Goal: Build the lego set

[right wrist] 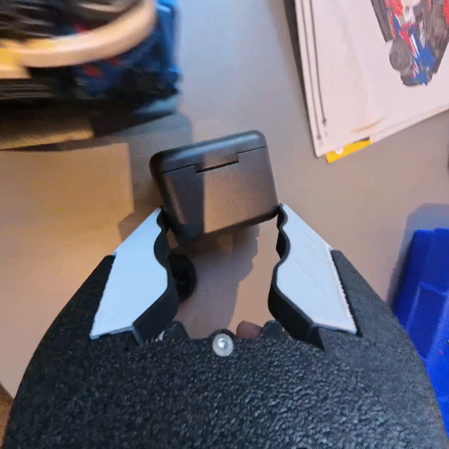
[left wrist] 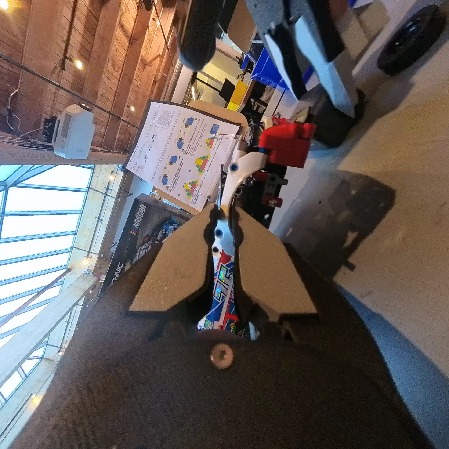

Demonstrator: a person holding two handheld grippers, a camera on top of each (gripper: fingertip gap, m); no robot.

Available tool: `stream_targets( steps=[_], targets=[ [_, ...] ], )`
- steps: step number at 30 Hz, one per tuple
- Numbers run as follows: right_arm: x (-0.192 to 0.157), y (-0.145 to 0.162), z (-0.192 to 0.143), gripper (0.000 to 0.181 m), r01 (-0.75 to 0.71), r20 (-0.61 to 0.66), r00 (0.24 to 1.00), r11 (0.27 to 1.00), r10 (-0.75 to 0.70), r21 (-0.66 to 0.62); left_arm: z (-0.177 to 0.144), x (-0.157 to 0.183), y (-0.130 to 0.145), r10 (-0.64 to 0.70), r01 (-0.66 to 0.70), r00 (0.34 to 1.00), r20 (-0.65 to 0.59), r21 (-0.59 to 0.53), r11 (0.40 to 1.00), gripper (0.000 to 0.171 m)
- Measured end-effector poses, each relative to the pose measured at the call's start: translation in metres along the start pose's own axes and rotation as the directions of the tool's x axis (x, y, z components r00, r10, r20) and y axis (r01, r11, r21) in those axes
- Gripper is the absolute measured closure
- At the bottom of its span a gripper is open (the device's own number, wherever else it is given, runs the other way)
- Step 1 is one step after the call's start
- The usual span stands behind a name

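Note:
My left gripper [left wrist: 224, 211] is shut on a white Lego body panel [left wrist: 223, 279] with blue and red stickers. The panel runs forward between the jaws to the partly built car, which has a red block [left wrist: 286, 145] and a black frame [left wrist: 264, 194]. The view is rolled sideways. My right gripper [right wrist: 220, 209] is open above the table, and its fingertips [right wrist: 284, 213] flank the near end of a dark hinged case [right wrist: 218, 184]. A black Lego wheel [right wrist: 182, 274] lies under its left finger. The right gripper also shows in the left wrist view [left wrist: 323, 102].
A printed sheet on a clipboard stand [left wrist: 184, 155] and the Lego set box [left wrist: 145, 238] stand behind the car. Another black wheel [left wrist: 410, 38] lies on the table. An instruction booklet [right wrist: 364, 73], a blue bin [right wrist: 422, 303], a cardboard box [right wrist: 65, 189] and a wooden-rimmed holder [right wrist: 85, 48] surround the case. One gripper's finger ends stand about 20 cm off the other's.

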State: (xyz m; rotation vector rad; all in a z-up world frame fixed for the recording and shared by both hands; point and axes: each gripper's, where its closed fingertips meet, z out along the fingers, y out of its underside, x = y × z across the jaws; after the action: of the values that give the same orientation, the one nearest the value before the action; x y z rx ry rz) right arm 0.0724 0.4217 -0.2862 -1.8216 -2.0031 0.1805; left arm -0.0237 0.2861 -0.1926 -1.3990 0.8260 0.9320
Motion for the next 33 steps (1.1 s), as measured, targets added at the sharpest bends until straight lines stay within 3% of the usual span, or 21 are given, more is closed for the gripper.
stream_targets(
  steps=[5,8,12,14,18,20,24,28,31,33],
  targets=[
    [0.066,0.026,0.006,0.096,-0.108,-0.066,0.993,0.987,0.101,-0.122,0.002,0.013,0.000,0.044,-0.045,0.999,-0.028,-0.020,0.999,0.165],
    [0.097,0.047,0.003,0.098,-0.168,-0.133,0.979,0.979,0.151,-0.119,0.004,0.025,0.001,0.076,-0.077,0.996,-0.052,-0.016,0.997,0.164],
    [0.110,0.058,-0.014,0.102,-0.208,-0.262,0.947,0.976,0.185,-0.064,0.009,0.033,0.004,0.073,-0.075,0.996,-0.057,-0.018,0.997,0.164],
    [0.100,0.053,-0.023,0.104,-0.237,-0.287,0.930,0.971,0.229,0.008,0.017,0.038,0.004,0.073,-0.076,0.995,-0.074,-0.027,0.997,0.164],
    [0.049,0.025,-0.022,0.100,-0.241,-0.179,0.946,0.957,0.269,0.161,0.040,0.045,0.005,0.108,-0.113,0.990,-0.096,-0.045,0.993,0.164],
    [0.023,0.017,-0.023,0.109,-0.184,-0.156,0.964,0.964,0.215,0.193,0.041,0.046,0.005,0.100,-0.106,0.990,-0.099,-0.050,0.993,0.164],
    [-0.004,0.010,-0.032,0.108,-0.039,-0.176,0.981,0.977,0.076,0.208,0.034,0.060,0.011,0.080,-0.092,0.986,-0.143,-0.081,0.992,0.160],
    [-0.028,-0.011,-0.046,0.103,-0.012,-0.089,0.995,0.953,0.041,0.302,0.028,0.051,0.012,0.042,-0.055,0.989,-0.139,-0.096,0.994,0.139],
    [-0.039,-0.022,-0.056,0.103,-0.006,-0.051,0.998,0.929,0.027,0.371,0.004,0.032,0.005,-0.040,0.025,0.990,-0.134,-0.111,0.993,0.115],
    [-0.045,-0.023,-0.061,0.103,0.001,-0.051,0.998,0.922,0.020,0.387,-0.033,0.008,0.009,-0.167,0.150,0.973,-0.158,-0.115,0.982,0.116]
  ],
)
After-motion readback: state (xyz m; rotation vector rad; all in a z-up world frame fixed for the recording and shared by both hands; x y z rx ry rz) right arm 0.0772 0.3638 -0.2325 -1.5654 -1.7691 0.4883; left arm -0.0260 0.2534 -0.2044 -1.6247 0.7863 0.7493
